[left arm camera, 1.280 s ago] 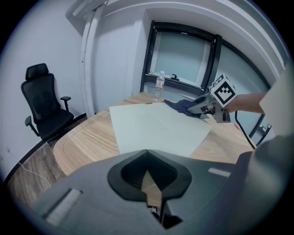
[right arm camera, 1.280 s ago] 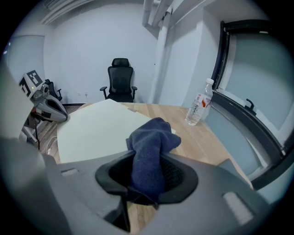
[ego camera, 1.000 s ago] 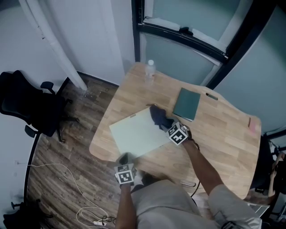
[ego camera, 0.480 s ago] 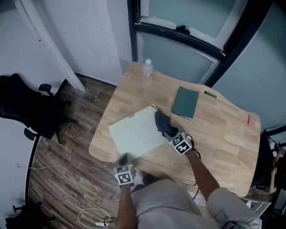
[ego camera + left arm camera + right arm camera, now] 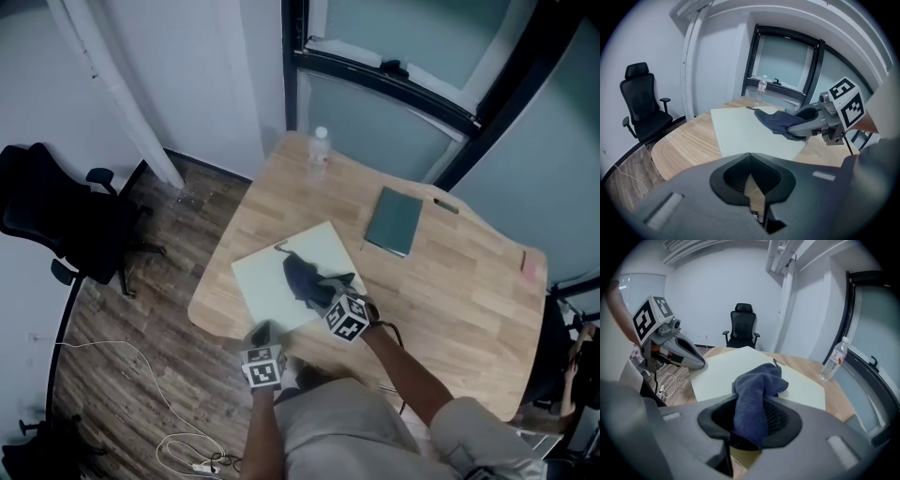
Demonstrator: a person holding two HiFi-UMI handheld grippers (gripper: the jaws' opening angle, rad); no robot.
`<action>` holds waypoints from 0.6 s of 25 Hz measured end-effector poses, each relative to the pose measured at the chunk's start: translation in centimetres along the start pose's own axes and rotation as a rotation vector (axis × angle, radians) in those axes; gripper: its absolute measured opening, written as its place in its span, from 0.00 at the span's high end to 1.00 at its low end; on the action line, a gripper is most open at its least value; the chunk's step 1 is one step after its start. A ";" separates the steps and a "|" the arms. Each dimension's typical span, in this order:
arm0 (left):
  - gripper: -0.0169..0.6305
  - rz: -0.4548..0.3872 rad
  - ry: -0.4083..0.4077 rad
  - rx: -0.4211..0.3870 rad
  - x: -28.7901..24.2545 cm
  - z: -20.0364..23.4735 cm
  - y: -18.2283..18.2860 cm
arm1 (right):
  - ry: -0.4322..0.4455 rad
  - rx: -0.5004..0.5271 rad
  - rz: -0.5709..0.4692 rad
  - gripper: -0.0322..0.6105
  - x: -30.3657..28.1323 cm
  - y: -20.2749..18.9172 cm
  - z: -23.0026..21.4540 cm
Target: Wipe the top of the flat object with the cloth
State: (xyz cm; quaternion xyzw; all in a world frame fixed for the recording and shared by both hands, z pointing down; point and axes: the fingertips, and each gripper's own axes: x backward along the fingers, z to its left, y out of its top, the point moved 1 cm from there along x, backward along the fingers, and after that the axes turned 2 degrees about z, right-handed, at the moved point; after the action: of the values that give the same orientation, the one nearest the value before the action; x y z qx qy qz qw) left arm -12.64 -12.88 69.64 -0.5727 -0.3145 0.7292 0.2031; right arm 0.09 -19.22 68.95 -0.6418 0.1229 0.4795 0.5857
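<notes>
- While the right hand-held gripper clamps one end of the dark blue cloth between its jaws, the rest of the cloth lies bunched on the flat object, near its middle.
- That flat object, a pale green sheet, lies on the wooden bench, toward its front left.
- At the sheet's near corner sits the left hand-held gripper, jaws drawn almost together, only a sliver of wood showing between them.
- A water bottle stands at the far edge; a green notebook lies right of the sheet.
</notes>
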 end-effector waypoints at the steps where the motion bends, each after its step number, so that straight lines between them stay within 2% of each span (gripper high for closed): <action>1: 0.96 -0.001 0.001 0.000 0.0 0.0 0.0 | 0.014 0.010 -0.005 0.74 -0.4 0.6 0.7; 10: 0.96 -0.034 -0.040 0.021 0.1 0.2 0.0 | 0.128 0.101 -0.035 0.74 -3.4 5.2 6.4; 15: 0.96 -0.033 -0.145 0.063 0.9 0.1 -0.7 | 0.169 0.166 -0.040 0.74 -4.8 7.1 9.4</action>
State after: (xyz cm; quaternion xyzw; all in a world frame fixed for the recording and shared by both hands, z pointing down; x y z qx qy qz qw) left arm -13.03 -11.82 69.47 -0.5063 -0.3146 0.7750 0.2099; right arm -11.90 -15.05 69.48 -0.6315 0.1983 0.4002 0.6338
